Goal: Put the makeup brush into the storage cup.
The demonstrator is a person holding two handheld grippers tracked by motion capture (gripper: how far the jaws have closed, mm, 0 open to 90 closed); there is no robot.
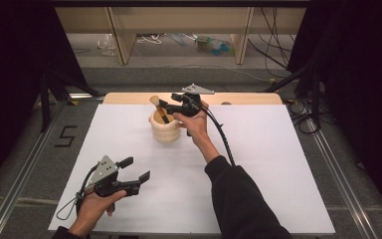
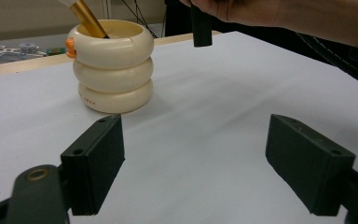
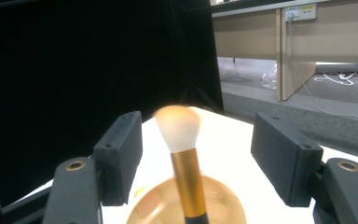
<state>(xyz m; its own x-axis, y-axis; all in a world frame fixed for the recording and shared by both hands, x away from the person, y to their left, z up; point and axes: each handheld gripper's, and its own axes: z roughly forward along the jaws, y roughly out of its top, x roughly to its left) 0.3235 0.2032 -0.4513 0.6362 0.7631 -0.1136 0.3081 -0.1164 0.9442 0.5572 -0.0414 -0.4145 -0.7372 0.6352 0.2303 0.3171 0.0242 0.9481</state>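
Behind the table [image 1: 258, 199], a wooden bench [image 1: 179, 22] stands on grey floor [image 1: 179, 74]; black curtains [image 1: 15, 59] flank it.

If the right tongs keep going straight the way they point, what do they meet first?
Probably the brush standing in the cream cup. It rises between the open right tongs, apart from both pads, though depth is hard to judge.

Black sleeve [image 1: 238, 199]; 2 black grippers, grey 3-cornered plates [image 1: 103, 169], trailing black cable [image 1: 222, 137].
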